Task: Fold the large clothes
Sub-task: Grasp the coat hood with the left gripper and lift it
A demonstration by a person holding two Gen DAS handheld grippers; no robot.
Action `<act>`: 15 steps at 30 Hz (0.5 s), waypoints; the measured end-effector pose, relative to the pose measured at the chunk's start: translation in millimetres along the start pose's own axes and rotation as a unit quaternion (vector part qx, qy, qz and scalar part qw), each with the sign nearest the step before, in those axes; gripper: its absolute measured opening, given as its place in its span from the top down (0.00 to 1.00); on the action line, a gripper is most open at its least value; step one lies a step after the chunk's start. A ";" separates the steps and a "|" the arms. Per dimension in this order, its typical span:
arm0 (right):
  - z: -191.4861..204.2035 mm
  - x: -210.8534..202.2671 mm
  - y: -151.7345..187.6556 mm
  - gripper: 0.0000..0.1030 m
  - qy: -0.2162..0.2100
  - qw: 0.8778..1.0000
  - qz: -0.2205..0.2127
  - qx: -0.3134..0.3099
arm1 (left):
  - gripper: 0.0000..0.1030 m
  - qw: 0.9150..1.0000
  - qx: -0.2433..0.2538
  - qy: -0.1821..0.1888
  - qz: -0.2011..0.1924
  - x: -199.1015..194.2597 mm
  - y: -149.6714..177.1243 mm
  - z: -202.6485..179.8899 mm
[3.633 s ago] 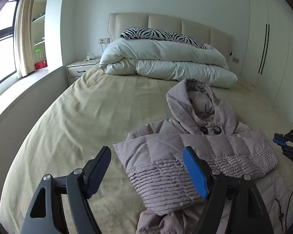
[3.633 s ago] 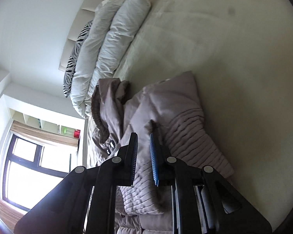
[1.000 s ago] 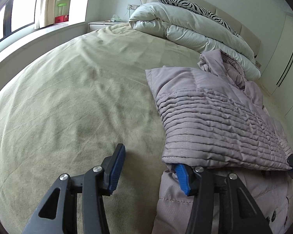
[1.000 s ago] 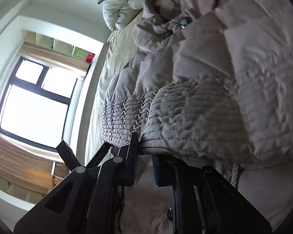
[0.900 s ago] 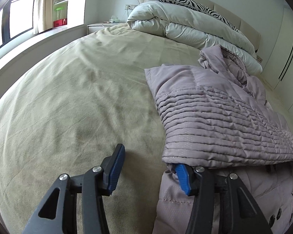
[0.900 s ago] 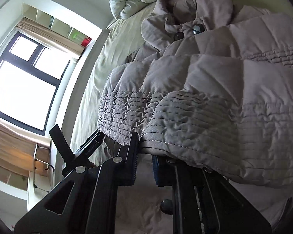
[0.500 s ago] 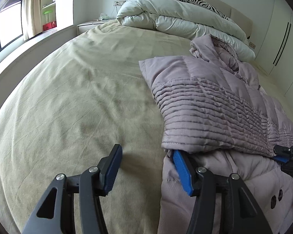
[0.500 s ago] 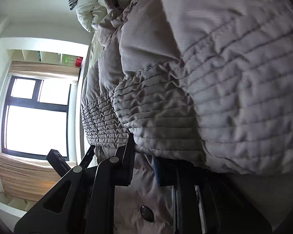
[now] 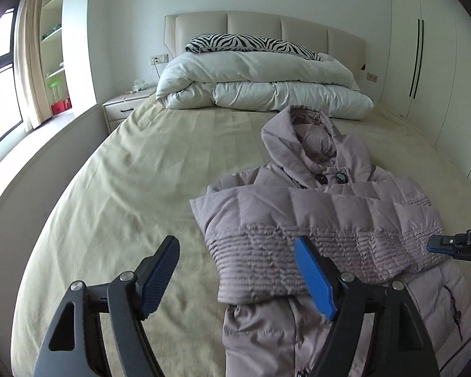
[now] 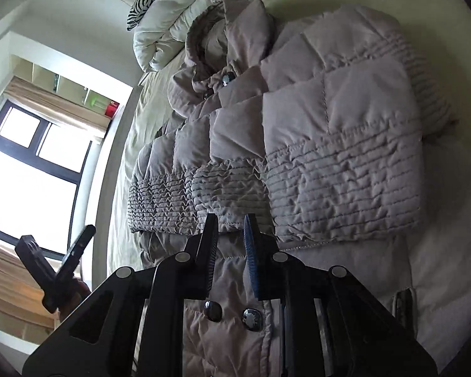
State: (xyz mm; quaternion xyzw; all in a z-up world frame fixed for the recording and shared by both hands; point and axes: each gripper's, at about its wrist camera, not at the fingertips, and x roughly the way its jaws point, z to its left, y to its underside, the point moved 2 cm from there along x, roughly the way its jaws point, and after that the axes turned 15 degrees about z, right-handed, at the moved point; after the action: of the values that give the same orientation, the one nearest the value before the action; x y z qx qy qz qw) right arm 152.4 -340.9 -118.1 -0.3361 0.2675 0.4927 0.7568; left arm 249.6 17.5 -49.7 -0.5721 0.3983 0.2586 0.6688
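Your left gripper (image 9: 235,270) hangs above the bed (image 9: 135,182) with its jaws spread wide; they have just been opening, and nothing sits between them. The left finger is over bare bedsheet, and the blue pad of the right finger (image 9: 314,279) is over the near edge of the folded sleeve, not pressing on it.

The jacket (image 9: 323,220), a padded grey-mauve one with a hood, lies flat on the bed ahead of and to the right of those fingers. Both sleeves are folded across its chest, and its hood (image 9: 301,138) points toward the rolled white duvet (image 9: 260,84) and a zebra-striped pillow (image 9: 251,42) at the headboard.

Your right gripper (image 10: 229,242) hovers just short of the sleeve cuffs, its two fingers nearly together with only a narrow gap. No fabric is caught in that gap, so it has let go. Beyond its fingertips lie the ribbed cuffs (image 10: 345,172); below them, between the finger bases, two dark buttons (image 10: 229,312) show on the jacket front.
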 end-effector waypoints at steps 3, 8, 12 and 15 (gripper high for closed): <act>-6.0 -5.0 -12.4 0.83 -0.002 1.000 -0.028 0.000 | 0.24 0.999 0.017 -0.022 0.036 46.4 -21.7 -12.8; -50.0 24.5 -35.9 0.84 0.017 0.999 -0.029 0.007 | 0.18 0.992 0.021 -0.041 0.115 120.3 -7.1 -10.9; -66.5 37.4 -29.2 0.89 -0.001 0.999 -0.037 -0.025 | 0.10 0.992 -0.034 0.011 0.123 136.7 5.6 9.5; -56.0 31.6 -27.9 0.85 0.008 0.999 -0.036 -0.032 | 0.11 0.993 -0.034 0.022 0.115 127.3 3.4 11.1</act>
State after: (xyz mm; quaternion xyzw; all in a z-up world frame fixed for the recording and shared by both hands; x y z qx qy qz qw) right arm 185.9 -374.3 -169.8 -0.3735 0.2452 0.4709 0.7607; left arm 319.3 15.0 -156.8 -0.5505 0.4668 0.3347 0.6058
